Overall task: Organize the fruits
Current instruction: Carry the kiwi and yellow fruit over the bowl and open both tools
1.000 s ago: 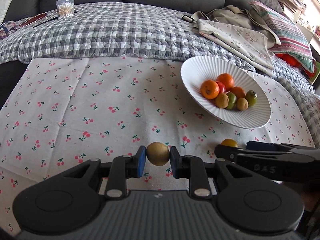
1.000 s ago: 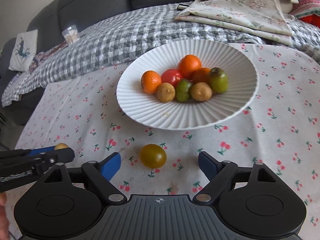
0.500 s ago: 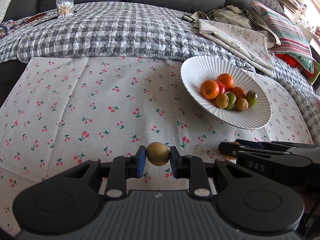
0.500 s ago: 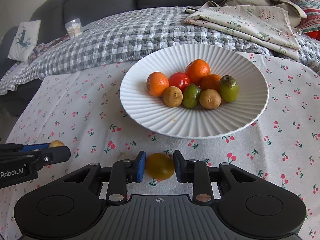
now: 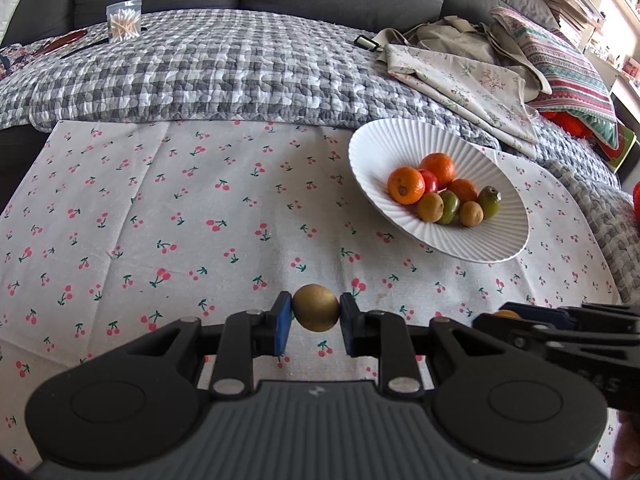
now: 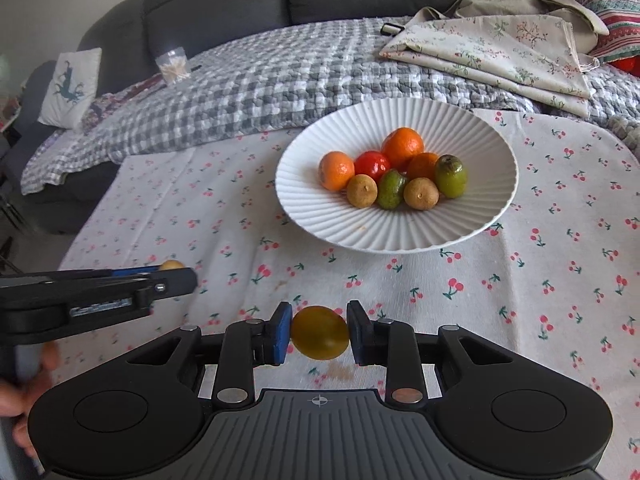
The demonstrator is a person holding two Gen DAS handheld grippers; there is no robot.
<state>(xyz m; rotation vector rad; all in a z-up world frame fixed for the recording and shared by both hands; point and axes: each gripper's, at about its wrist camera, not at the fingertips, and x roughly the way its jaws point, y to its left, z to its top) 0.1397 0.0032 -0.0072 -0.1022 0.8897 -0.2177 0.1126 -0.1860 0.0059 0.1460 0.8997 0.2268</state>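
Fruits clamped, bowl next

Left gripper (image 5: 316, 314) pinches a round tan fruit (image 5: 316, 307); right gripper (image 6: 319, 338) squeezes a yellow-green tomato (image 6: 319, 338), both near the white ribbed bowl (image 6: 480, 140). Carry each over the rim, lower gently, and release beside the heaped tangerines (image 6: 402, 147) so nothing rolls.

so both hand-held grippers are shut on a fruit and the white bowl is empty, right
Not quite. Each hand-held gripper, left and right, is shut on a fruit, but the white bowl is not empty: the right wrist view shows eight fruits in it.
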